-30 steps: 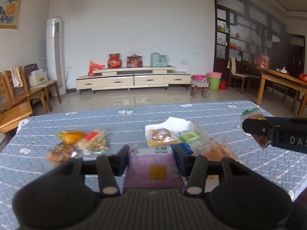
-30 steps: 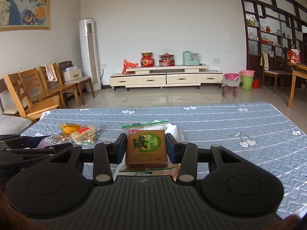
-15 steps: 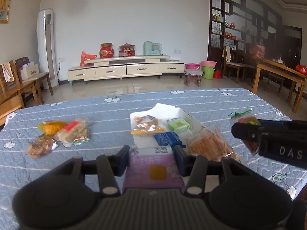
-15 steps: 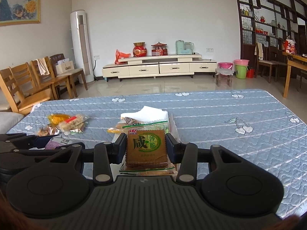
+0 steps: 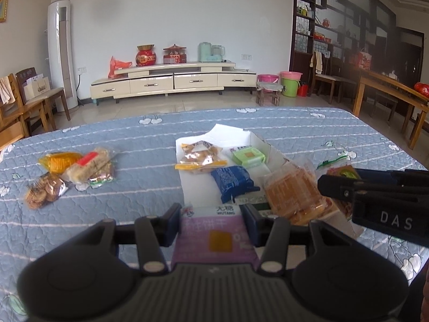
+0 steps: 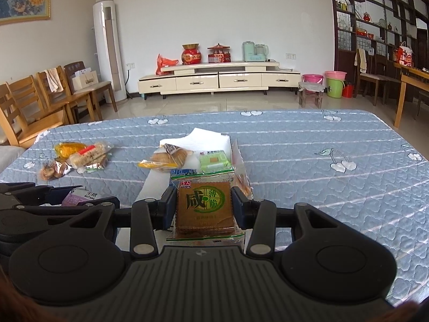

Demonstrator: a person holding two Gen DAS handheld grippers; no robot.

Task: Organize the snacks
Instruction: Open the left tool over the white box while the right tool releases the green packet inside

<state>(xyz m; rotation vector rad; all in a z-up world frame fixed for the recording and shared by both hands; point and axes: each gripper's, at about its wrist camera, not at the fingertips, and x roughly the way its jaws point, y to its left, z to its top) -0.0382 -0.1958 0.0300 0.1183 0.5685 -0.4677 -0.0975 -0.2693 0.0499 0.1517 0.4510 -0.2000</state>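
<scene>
Item one: my left gripper (image 5: 211,221) is clamped on a purple biscuit packet (image 5: 214,238), held above the blue quilted table (image 5: 134,201) just short of the white box (image 5: 270,149). Item two: my right gripper (image 6: 205,204) pinches a brown cracker packet (image 6: 205,204) over the box's near end. In the box: blue packet (image 5: 233,181), green packet (image 5: 248,157). Loose at left: snack pile (image 5: 72,167).
</scene>
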